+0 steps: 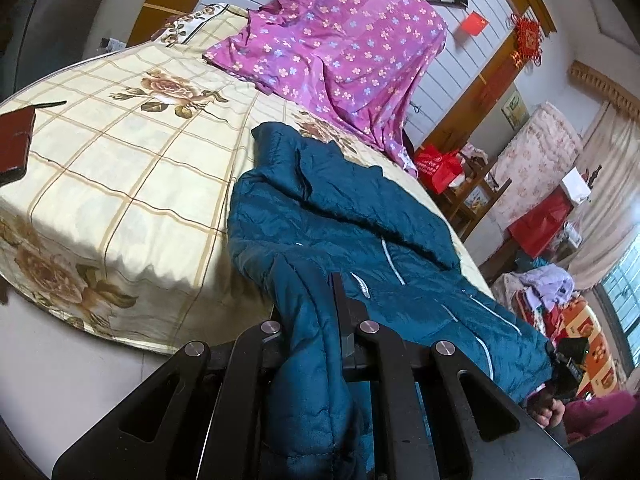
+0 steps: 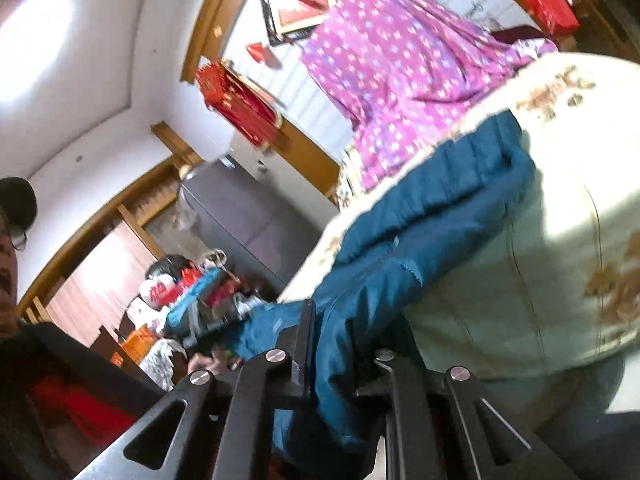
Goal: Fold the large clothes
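Jacket: a teal padded jacket (image 1: 352, 240) lies across the bed (image 1: 132, 168), its lower part hanging over the edge.
Left hand-held gripper (image 1: 316, 320): pinching a fold of the jacket; one finger is hidden behind the fabric.
Right hand-held gripper (image 2: 344, 344): clamped on the jacket's edge; view blurred.
Behind: purple flowered cloth (image 1: 344, 40), partly cut off.

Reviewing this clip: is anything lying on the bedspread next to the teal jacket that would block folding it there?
Nothing visible does. Both tools, left and right, are shut on the teal jacket; the bedspread beside it is bare, with the purple floral cloth farther back.
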Tool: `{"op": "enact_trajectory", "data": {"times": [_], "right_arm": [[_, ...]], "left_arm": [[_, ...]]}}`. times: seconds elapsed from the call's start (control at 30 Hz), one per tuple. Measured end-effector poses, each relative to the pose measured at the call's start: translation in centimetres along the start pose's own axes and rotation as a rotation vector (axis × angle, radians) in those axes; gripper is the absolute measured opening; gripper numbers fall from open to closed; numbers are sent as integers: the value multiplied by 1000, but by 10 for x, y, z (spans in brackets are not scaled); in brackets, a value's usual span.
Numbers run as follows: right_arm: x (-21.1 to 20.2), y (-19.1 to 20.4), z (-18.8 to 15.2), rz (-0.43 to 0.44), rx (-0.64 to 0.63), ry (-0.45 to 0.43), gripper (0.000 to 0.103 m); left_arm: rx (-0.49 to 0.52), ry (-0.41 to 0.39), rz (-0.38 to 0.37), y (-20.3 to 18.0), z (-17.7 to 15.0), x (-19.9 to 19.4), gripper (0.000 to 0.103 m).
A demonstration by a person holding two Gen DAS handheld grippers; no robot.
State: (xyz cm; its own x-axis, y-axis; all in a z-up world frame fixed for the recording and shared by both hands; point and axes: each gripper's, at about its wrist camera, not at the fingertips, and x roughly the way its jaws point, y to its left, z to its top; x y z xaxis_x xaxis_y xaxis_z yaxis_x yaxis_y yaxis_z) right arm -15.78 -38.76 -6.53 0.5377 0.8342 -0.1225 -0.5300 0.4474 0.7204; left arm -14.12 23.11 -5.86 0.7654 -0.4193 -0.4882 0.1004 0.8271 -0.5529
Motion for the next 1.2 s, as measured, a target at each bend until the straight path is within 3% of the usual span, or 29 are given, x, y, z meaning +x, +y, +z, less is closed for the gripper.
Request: {"op": "enact_trajectory", "data": {"times": [0.23,0.43,0.7,0.93,1.1,1.2], "right_arm": [[7,17,57,-1,-74,-80,11],[37,17,134,-29,-116,-162,11],[106,-11,233,-172,-155,-253,10],[175,-80,267,-351,-86,-309,10],[227,-129,276,-488,-90,-263,10],[247,-165,270,-544,-64,-245,10]], "left_arm": [[-49,-86,-33,-17,25,-2,7],[-23,-192,-46,-43,92,16,7],[22,-233,25,-60,196,102,7],[79,-165,173,-42,239,223,7],[112,-68,305,-13,242,309,8],[108,20,337,5,237,352,9]]}}
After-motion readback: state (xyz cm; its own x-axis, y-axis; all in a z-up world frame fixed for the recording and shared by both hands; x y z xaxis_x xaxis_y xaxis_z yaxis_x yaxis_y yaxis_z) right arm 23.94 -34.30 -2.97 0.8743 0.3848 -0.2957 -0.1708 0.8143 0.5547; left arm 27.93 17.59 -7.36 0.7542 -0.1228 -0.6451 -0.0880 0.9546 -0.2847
